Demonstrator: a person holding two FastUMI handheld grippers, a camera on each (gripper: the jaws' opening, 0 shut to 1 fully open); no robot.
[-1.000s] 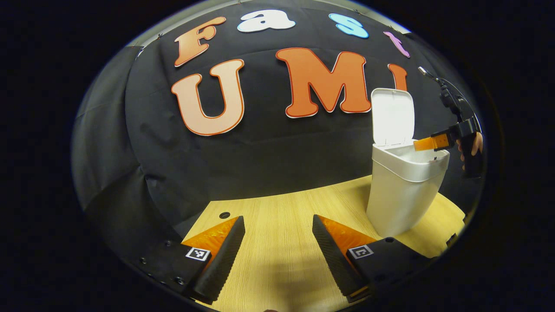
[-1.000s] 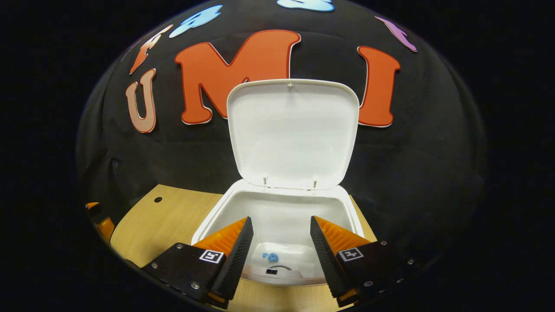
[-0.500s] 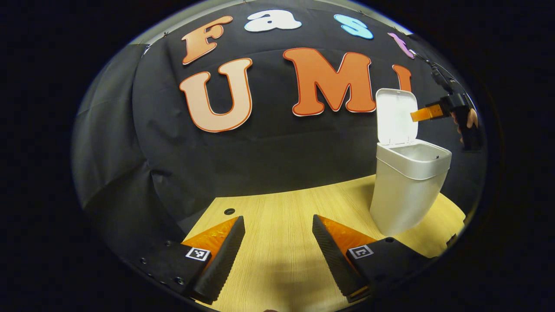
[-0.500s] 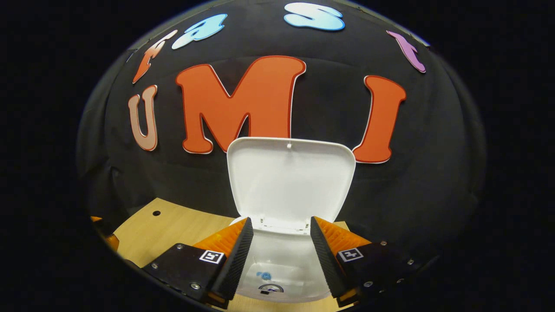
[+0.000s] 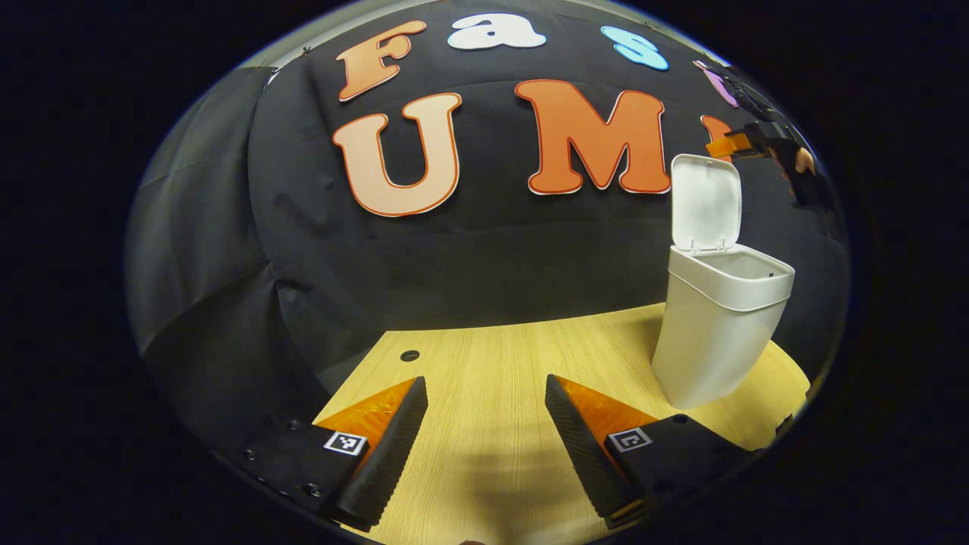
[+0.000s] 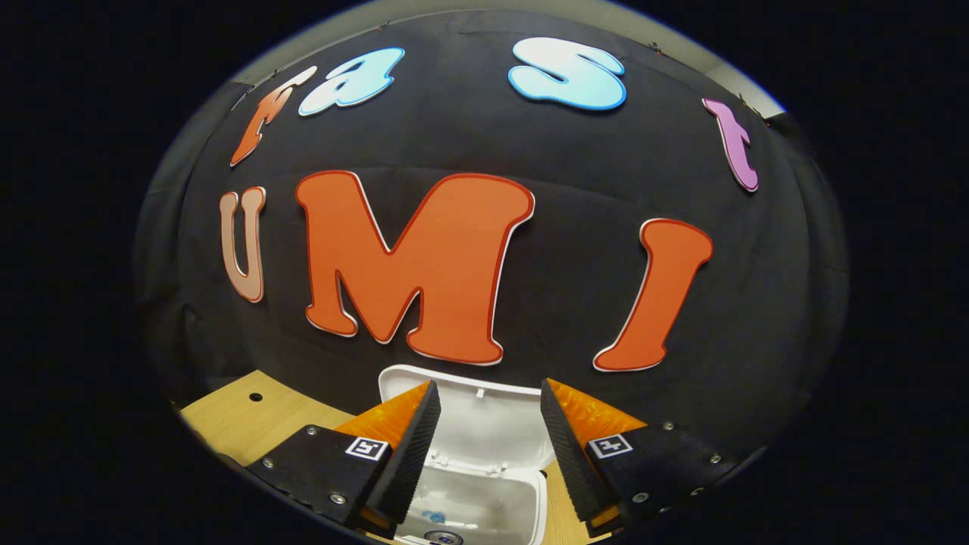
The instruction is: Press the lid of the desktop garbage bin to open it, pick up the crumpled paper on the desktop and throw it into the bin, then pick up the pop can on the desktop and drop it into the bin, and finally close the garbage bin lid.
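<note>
bin point(image 5: 719, 333) stands on the desk point(image 5: 492, 378), lid point(image 5: 706, 203) upright. right gripper point(image 6: 484, 424) hovers above the lid, fingers apart, empty, seemingly placed to push it shut. left gripper point(image 5: 484, 424) low, spread, empty.

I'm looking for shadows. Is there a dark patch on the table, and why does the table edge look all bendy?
In the left gripper view, a soft shadow lies on the wooden table between the left gripper fingers; the fisheye lens bends the table's back edge. In the right gripper view, the bin lid is bright white, the cloth wall dim.
</note>
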